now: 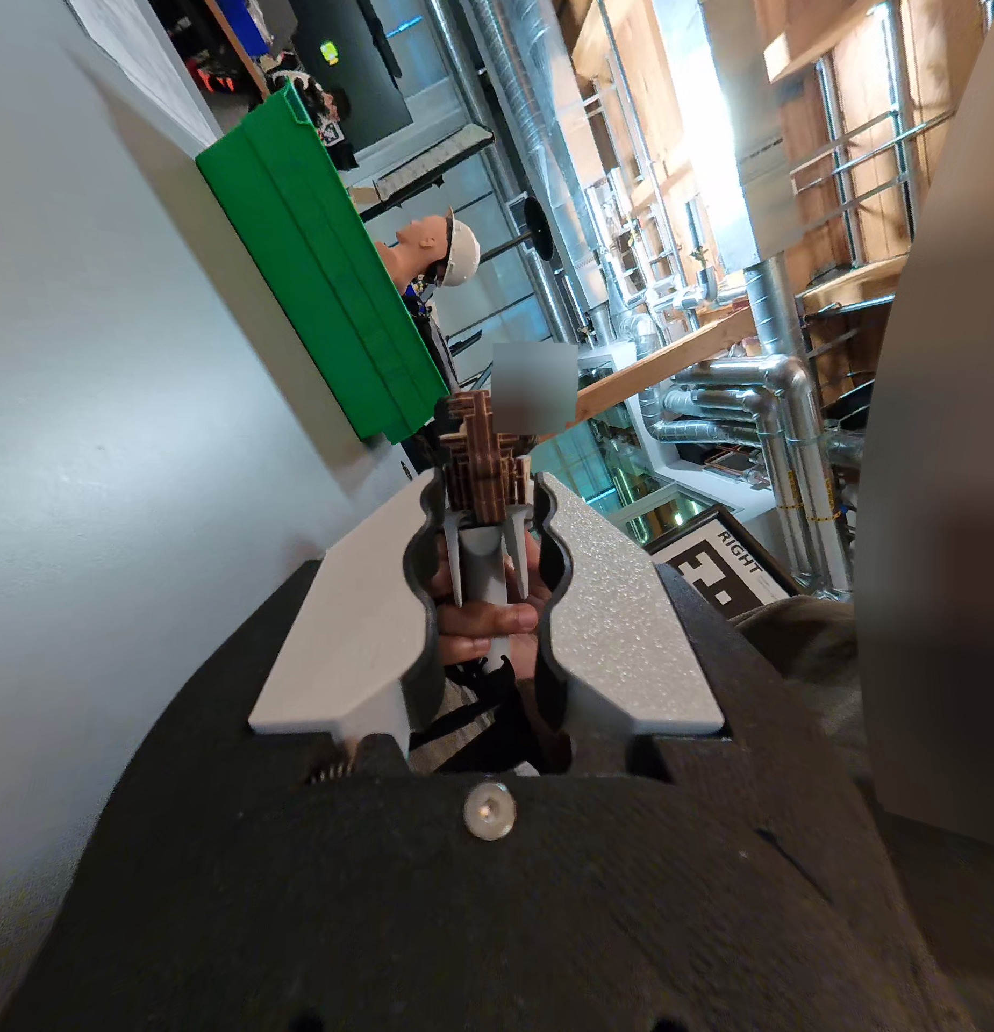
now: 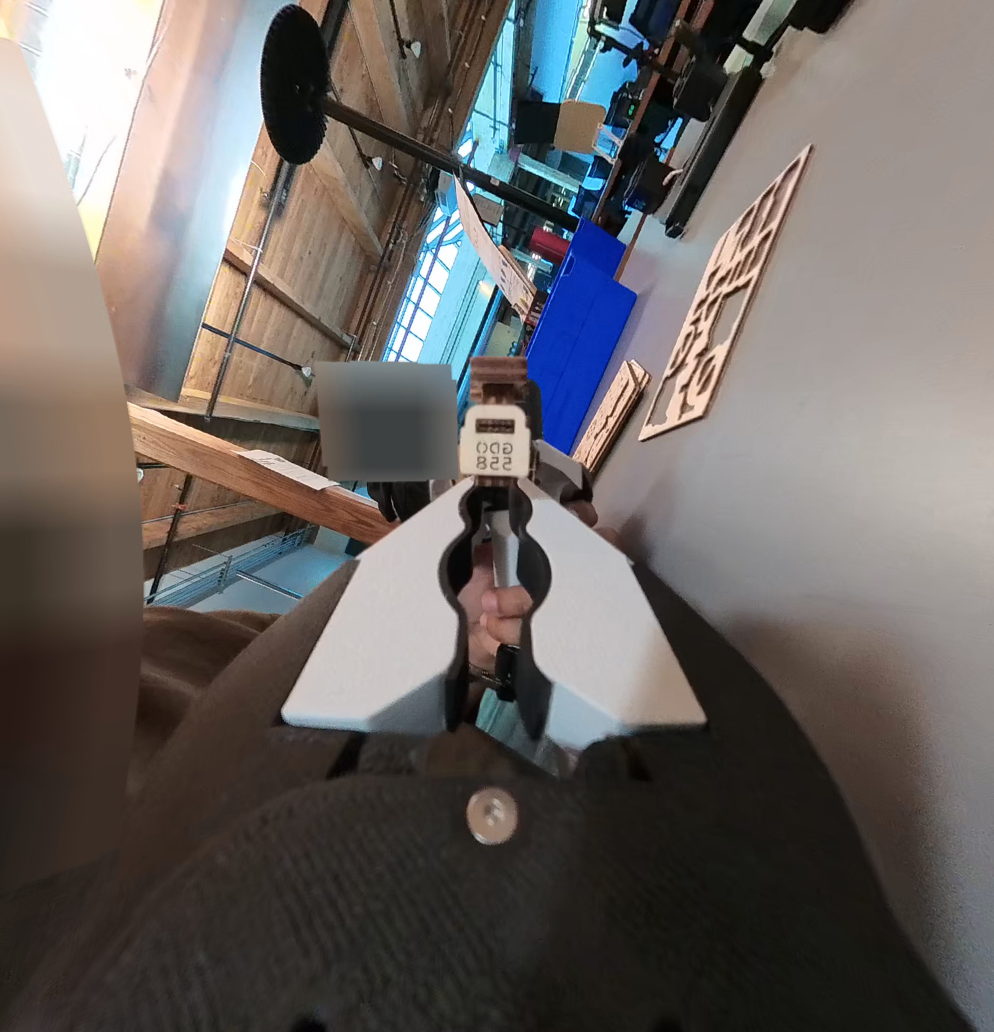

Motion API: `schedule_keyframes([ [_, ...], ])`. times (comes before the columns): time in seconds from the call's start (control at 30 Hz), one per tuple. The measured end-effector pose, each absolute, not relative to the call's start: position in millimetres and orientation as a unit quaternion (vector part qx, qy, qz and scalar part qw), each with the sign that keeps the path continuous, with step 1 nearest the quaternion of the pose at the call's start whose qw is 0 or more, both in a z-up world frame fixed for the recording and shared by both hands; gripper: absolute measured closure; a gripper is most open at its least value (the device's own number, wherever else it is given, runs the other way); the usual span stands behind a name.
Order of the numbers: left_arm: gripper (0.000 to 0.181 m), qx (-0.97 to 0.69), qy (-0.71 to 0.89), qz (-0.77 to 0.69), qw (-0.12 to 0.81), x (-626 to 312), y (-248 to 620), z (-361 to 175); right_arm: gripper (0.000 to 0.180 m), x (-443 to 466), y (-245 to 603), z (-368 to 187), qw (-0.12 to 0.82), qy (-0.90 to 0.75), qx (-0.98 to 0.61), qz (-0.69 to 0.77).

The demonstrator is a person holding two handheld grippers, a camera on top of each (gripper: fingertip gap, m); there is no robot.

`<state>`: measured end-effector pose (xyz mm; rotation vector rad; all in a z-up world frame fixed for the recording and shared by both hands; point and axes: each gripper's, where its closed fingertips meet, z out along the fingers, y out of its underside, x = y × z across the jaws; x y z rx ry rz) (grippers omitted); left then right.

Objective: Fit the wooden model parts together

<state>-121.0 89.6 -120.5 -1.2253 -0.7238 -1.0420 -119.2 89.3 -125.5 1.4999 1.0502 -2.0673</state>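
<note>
My left gripper (image 1: 490, 486) is shut at its tips on a brown layered wooden model (image 1: 478, 452), held in the air above the grey table (image 1: 92, 447). My right gripper (image 2: 497, 491) is shut on a wooden part with a pale engraved plate (image 2: 494, 441), which seems to be the other end of the same model. The two grippers face each other tip to tip. The right gripper (image 1: 486, 558) shows in the left wrist view behind the model, with a hand (image 1: 483, 620) on it. The left gripper (image 2: 505, 553) and its hand (image 2: 497, 608) show in the right wrist view.
A green bin (image 1: 316, 279) stands on the table. A blue bin (image 2: 584, 324), a cut-out wooden sheet (image 2: 723, 296) and a stack of wooden sheets (image 2: 612, 419) lie on the table (image 2: 874, 391). A mannequin with a white hard hat (image 1: 455, 245) stands behind. Both grippers' tips are close together, under 4 cm apart.
</note>
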Motion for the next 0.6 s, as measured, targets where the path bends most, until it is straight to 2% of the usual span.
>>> schedule_keyframes([
  [0.33,0.156,-0.534,-0.327,-0.453,0.635,-122.0,90.8,-123.7,0.172,-118.8,90.1,-127.6,0.175,0.387,0.530,-0.735],
  [0.47,0.156,-0.528,-0.336,-0.443,0.642,-127.6,88.4,-123.8,0.137,-120.9,94.6,-125.0,0.142,0.398,0.525,-0.739],
  [0.6,0.156,-0.531,-0.333,-0.443,0.641,-124.4,90.2,-124.4,0.132,-120.1,91.9,-123.4,0.132,0.409,0.519,-0.739],
])
